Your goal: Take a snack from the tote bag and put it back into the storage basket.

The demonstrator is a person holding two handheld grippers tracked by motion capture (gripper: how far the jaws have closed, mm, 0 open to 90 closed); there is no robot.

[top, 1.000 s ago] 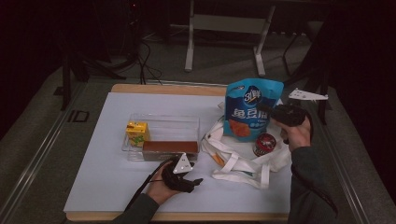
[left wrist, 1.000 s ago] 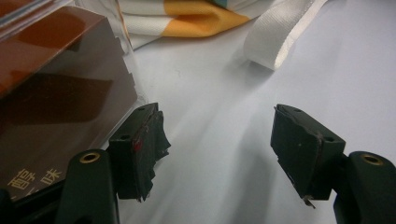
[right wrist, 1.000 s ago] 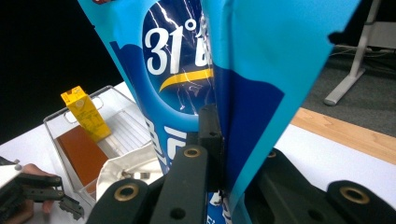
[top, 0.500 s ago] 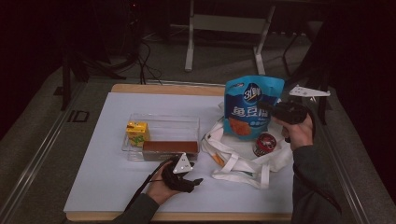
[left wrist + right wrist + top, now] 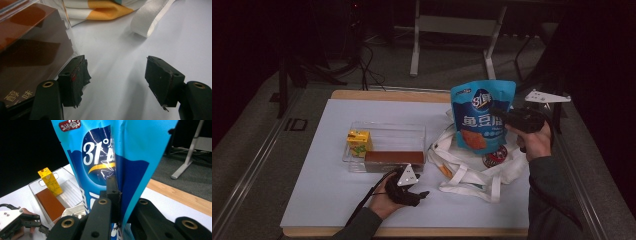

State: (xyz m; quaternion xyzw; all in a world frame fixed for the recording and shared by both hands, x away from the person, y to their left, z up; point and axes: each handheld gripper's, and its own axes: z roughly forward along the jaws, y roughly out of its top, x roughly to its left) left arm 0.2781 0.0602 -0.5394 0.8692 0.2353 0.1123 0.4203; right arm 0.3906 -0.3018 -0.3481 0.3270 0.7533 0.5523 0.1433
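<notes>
Right tongs [image 5: 504, 116] clamp the edge of a blue snack bag [image 5: 481, 116], holding it upright above a white tote [image 5: 472, 167] at the right of the table [image 5: 322, 200]. In the right gripper view the jaws are pinched tight on the bag's [image 5: 105, 152] side fold, film squeezed between the pads. The bag's lower end sits just over the tote's mouth, next to a round dark-red item [image 5: 495, 156] lying in or on the tote; cannot tell which.

Left tongs [image 5: 422, 194] rest low on the table near the front edge, jaws apart, nothing between them. In the left gripper view the pads [image 5: 75, 80] stand wide over bare white table, the left one just beside the wall of a clear tray [image 5: 68, 32].

The tray [image 5: 412, 132] sits mid-table, left of the tote. It holds a yellow carton [image 5: 359, 142] standing at its left end and a brown box [image 5: 394, 159] lying along its near side. A tote strap [image 5: 150, 20] lies on the table ahead of the left tongs.
</notes>
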